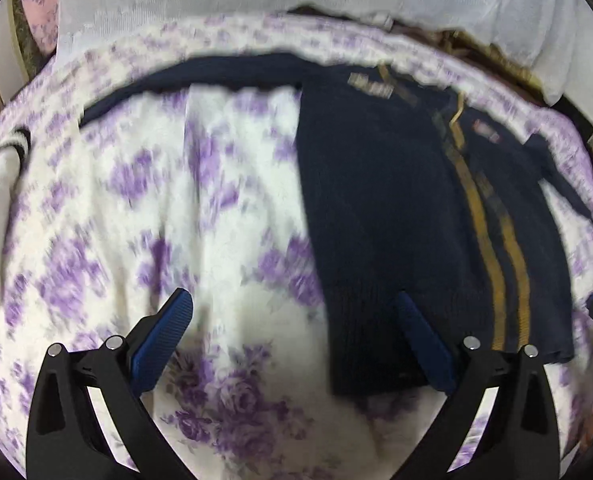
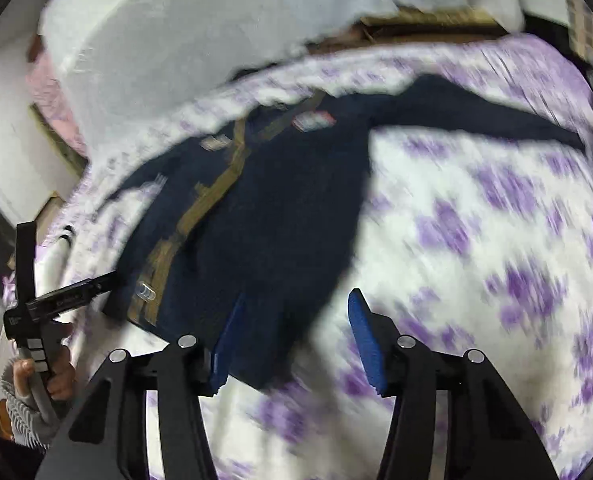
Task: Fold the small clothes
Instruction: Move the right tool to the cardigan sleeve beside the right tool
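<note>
Our left gripper point(image 1: 292, 312) and right gripper point(image 2: 296, 312) hover with jaws spread wide, gripping nothing. The navy knitted cardigan with mustard stripes point(image 1: 384, 200) lies flat on the white, purple-flowered bedspread point(image 1: 136, 200), sleeves outstretched.

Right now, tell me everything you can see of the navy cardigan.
The navy cardigan looks like a ribbed knit with two mustard-gold bands down its front and small patches near the chest, blurred. It lies flat, front up, on the purple floral bedspread, with both sleeves stretched out sideways. The left gripper and right gripper hang open over its hem corners, each with one finger above the fabric; contact cannot be told.
</note>
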Tool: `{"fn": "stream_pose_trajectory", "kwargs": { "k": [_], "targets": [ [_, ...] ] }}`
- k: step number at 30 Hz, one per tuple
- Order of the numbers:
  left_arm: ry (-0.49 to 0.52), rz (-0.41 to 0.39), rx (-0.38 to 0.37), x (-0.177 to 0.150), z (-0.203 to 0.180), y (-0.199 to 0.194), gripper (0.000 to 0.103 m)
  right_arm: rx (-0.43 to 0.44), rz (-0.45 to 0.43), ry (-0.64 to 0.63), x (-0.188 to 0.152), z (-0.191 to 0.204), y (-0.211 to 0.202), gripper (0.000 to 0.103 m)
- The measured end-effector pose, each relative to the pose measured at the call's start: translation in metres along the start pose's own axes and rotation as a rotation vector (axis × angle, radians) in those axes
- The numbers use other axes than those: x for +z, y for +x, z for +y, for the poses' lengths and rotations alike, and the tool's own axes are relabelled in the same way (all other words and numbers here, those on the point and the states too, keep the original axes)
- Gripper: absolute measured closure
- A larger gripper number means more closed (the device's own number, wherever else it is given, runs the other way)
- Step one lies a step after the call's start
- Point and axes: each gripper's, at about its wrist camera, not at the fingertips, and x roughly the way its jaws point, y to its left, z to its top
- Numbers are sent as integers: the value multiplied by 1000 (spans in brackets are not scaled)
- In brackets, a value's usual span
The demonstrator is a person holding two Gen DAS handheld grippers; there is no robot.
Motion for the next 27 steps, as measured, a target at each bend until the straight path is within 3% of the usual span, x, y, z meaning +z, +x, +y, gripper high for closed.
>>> {"fn": "stream_pose_trajectory", "kwargs": {
  "k": [2,4,8,11,14,16,21,27],
  "targets": [
    [70,-2,10,2,-14,0,4,25,41,-49,2,13,14,47],
    [162,80,53,-4,-27,25,4,34,163,-71,-10,15,44,42],
    [126,75,12,2,-18,27,4,84,72,5,-1,-6,23,39],
    [102,-11,47,27,-18,11,4,-18,-83,155,38,-54,0,36],
    [115,-82,56,59,-33,2,4,-150,-175,360,73,-119,0,38],
    [123,-130,82,79,-46,1,4,-195,-198,453,83,-155,8,46],
    [148,-192,98,123,-83,18,4,-281,-190,595,84,-205,32,49],
    [182,-128,35,147,-138,55,4,-324,-251,643,90,-213,50,50]
  ]
}}
